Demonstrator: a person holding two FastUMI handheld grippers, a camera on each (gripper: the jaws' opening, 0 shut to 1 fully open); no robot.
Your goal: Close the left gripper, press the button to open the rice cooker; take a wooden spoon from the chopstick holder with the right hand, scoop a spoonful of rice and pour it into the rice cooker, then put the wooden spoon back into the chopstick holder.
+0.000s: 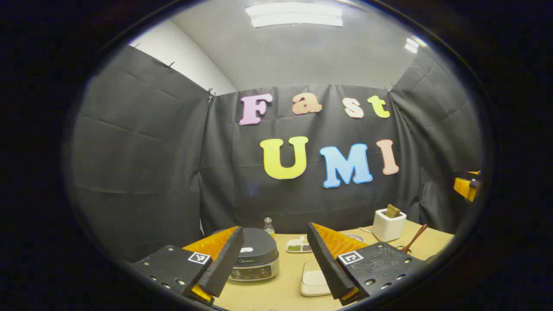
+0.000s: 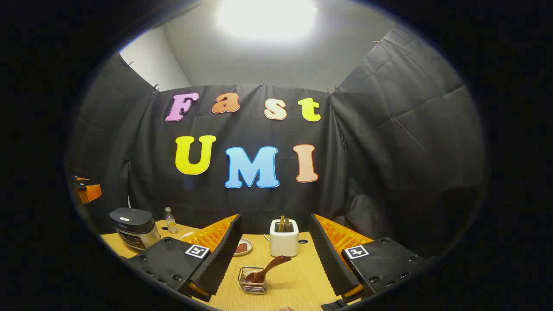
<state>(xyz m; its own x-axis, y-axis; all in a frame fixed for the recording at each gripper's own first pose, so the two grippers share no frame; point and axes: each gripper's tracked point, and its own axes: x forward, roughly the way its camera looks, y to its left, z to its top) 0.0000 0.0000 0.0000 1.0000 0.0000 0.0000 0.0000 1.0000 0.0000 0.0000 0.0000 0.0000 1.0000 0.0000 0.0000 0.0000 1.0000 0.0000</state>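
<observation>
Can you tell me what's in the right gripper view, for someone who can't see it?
The right gripper is open above a wooden table, aimed at a wooden spoon leaning in a small wire holder. Behind stands a white toaster; a closed rice cooker sits far left.

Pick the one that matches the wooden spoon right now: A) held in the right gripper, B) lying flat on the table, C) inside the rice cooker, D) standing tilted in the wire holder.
D: the wooden spoon leans in the wire holder, bowl down, between the open right gripper's fingers, untouched.
</observation>
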